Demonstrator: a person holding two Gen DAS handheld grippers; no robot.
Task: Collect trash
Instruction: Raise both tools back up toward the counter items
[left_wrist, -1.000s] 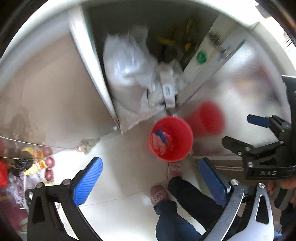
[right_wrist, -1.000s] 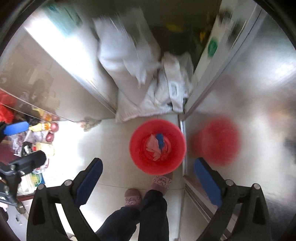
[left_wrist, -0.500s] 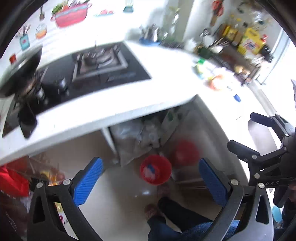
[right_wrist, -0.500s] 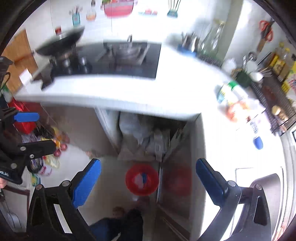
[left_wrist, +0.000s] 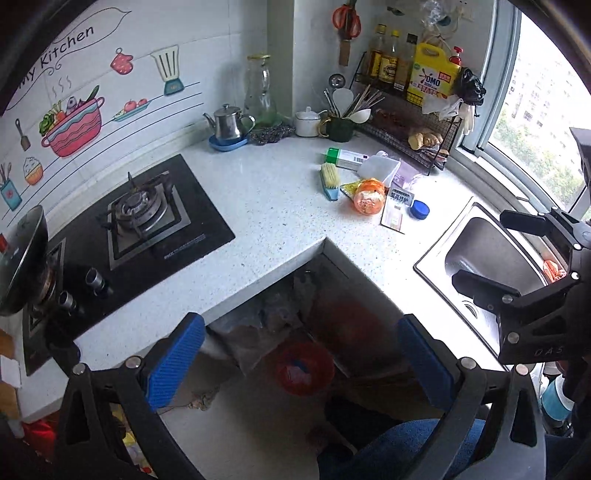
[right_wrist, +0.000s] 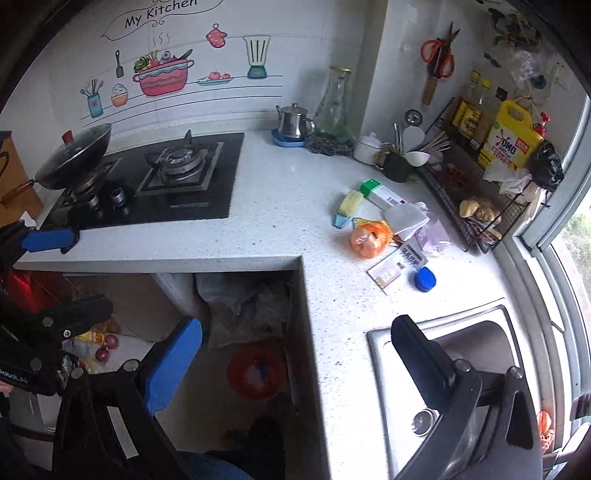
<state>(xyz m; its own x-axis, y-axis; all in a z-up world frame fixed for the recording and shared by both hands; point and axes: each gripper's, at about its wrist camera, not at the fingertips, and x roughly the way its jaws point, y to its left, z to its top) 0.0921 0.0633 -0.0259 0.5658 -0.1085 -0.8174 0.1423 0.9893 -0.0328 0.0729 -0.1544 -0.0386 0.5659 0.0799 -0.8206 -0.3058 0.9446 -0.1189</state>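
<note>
Both grippers are held high over the kitchen counter, and nothing sits between their blue pads. My left gripper (left_wrist: 299, 363) is open, and so is my right gripper (right_wrist: 297, 362). A red bin (left_wrist: 304, 367) (right_wrist: 255, 373) with scraps inside stands on the floor below the counter's inner corner. Trash lies on the counter by the wire rack, well ahead of both grippers: an orange plastic bag (left_wrist: 367, 195) (right_wrist: 369, 236), a white crumpled wrapper (left_wrist: 378, 168) (right_wrist: 404, 218), a green-and-white box (left_wrist: 345, 157) (right_wrist: 380, 194), a flat packet (left_wrist: 393, 214) (right_wrist: 388, 273) and a blue cap (left_wrist: 419, 209) (right_wrist: 424, 279).
A gas hob (left_wrist: 140, 214) (right_wrist: 177, 166) with a lidded wok (right_wrist: 74, 155) fills the counter's left. A steel sink (left_wrist: 443, 254) (right_wrist: 380, 339) lies at the right under the window. A kettle (left_wrist: 227, 123), a glass jar, a utensil cup and a bottle rack (left_wrist: 410, 122) line the back wall. A brush (left_wrist: 330, 181) lies beside the trash.
Both grippers have risen from close above the red bin on the floor to high over the counter. The view has swung up to the hob, the sink and the trash.
</note>
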